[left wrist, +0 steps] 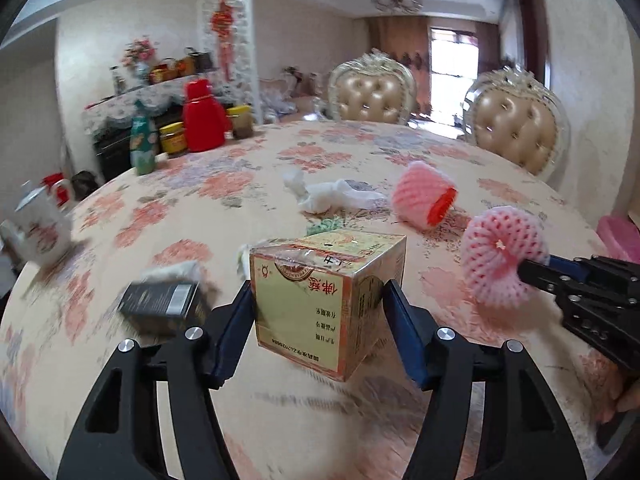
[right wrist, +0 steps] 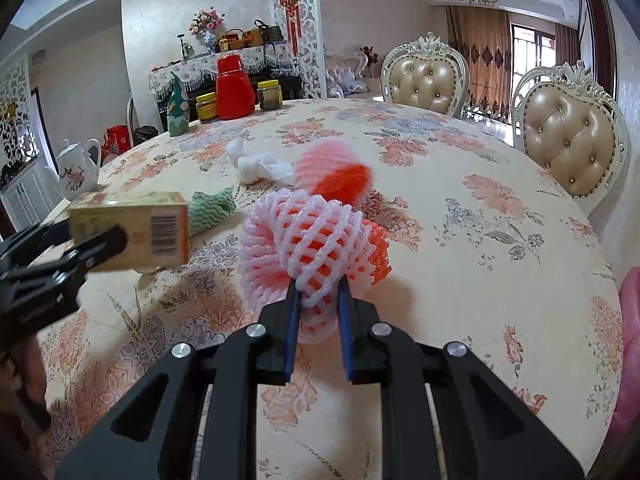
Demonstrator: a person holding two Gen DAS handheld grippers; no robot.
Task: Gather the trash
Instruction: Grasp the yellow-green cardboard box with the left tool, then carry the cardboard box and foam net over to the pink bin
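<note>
My left gripper (left wrist: 320,292) is shut on a yellow cardboard box (left wrist: 324,300) and holds it above the round table; the box also shows in the right wrist view (right wrist: 132,232). My right gripper (right wrist: 318,296) is shut on a pink foam fruit net (right wrist: 308,240), which also shows in the left wrist view (left wrist: 500,256). On the table lie a second pink foam net (left wrist: 424,198), crumpled white tissue (left wrist: 328,194), a green patterned wrapper (right wrist: 210,210), a small black box (left wrist: 164,304) and more white tissue (left wrist: 176,272).
The floral tablecloth (right wrist: 480,220) covers the table. At its far left stand a red jug (right wrist: 234,88), two jars (right wrist: 208,109), a green bottle (right wrist: 178,112) and a white teapot (right wrist: 78,170). Two padded chairs (right wrist: 568,148) stand at the far side. A pink bin (left wrist: 620,236) sits at right.
</note>
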